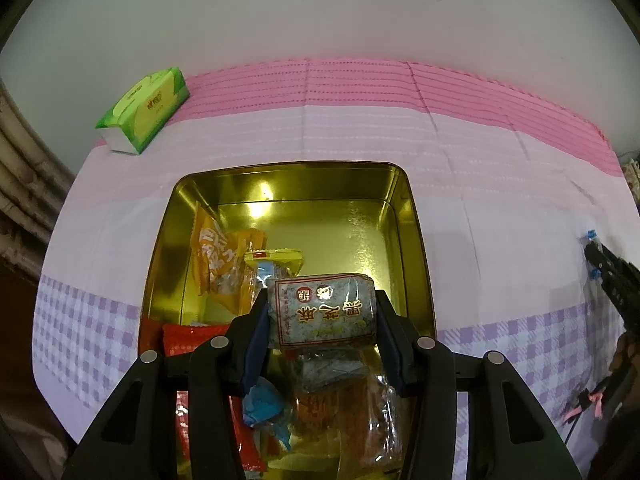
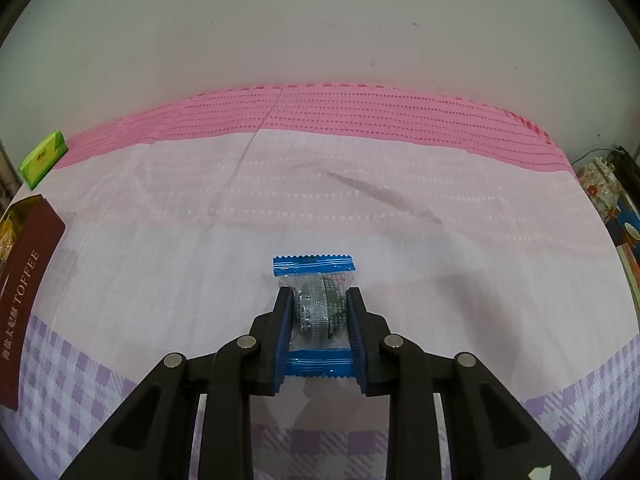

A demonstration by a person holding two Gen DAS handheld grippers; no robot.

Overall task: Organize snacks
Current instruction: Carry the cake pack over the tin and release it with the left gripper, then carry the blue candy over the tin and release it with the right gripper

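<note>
While the left tongs (image 1: pixel 322 312) clamp a grey packet (image 1: pixel 324 310) over the gold tin (image 1: pixel 416 240), the right tongs (image 2: pixel 318 312) clamp a blue-edged snack (image 2: pixel 316 304) on the bench (image 2: pixel 460 264).

Open desk to the right, crowded tin to the left

Inside the gold rectangular metal tin (image 1: pixel 404 200), bare floor only at the far and right part; blocked along the left wall by an orange snack packet (image 1: pixel 212 256), a yellow-edged clear packet (image 1: pixel 276 258) and a red foil packet (image 1: pixel 188 338), and at the near end by more wrappers piled under the grey printed packet (image 1: pixel 324 310) clamped between the left jaws. Clear cloth-covered desk (image 2: pixel 400 200) beyond and on both sides of the blue-ended clear candy wrapper (image 2: pixel 314 296) pinched in the right jaws. Hemmed at far left by the tin's dark red "TOFFEE" wall (image 2: pixel 28 280) and a green tissue pack (image 2: pixel 42 158), with a plain wall (image 2: pixel 320 20) closing the back edge.
</note>
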